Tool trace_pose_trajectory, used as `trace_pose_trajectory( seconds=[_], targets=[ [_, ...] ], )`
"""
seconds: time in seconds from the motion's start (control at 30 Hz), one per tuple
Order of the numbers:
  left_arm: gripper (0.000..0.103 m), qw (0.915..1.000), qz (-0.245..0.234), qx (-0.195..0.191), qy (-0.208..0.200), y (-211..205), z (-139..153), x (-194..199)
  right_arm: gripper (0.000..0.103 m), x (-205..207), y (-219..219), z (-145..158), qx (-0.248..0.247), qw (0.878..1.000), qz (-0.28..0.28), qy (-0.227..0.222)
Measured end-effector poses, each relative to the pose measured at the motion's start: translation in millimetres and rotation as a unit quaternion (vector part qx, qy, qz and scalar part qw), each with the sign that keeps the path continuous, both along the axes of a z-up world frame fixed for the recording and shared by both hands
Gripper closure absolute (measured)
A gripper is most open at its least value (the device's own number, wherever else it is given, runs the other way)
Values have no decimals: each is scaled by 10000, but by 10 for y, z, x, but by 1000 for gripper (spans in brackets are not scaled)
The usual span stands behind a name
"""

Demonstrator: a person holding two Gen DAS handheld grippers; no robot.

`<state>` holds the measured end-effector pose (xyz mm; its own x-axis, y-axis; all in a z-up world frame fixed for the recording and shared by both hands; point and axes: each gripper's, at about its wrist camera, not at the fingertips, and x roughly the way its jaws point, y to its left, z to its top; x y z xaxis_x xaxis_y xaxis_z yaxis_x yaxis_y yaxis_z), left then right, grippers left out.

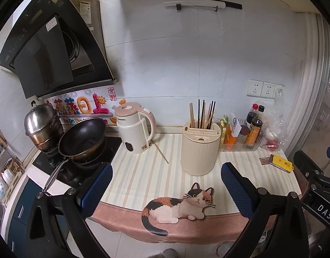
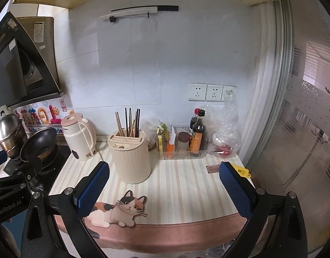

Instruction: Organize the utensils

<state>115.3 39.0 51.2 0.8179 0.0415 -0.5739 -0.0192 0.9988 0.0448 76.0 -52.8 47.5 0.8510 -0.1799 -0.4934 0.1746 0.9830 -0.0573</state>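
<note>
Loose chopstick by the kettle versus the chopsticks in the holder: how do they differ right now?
The loose chopstick lies flat on the striped mat, slanting; the chopsticks in the holder stand nearly upright. The loose chopstick is alone, beside the kettle; those in the holder are bunched in one slot. It is light wood; the bunch mixes light wood and black sticks. Neither is touched by tongs.

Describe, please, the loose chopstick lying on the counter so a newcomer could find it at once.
Start at the cream kettle on the striped mat, right of the stove. A single pale chopstick lies flat on the mat between the kettle and the cream utensil holder. Unlike the chopsticks standing upright in the holder, it lies alone at a slant.
</note>
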Motion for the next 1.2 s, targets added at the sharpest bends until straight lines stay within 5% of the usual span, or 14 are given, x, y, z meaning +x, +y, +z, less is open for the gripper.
trace_pose_trajectory(
  seconds=[1.2],
  targets=[
    [0, 10000, 23, -11, 55, 22, -65, 31, 0, 34, 19, -20, -40, 10000, 3, 24]
  ],
)
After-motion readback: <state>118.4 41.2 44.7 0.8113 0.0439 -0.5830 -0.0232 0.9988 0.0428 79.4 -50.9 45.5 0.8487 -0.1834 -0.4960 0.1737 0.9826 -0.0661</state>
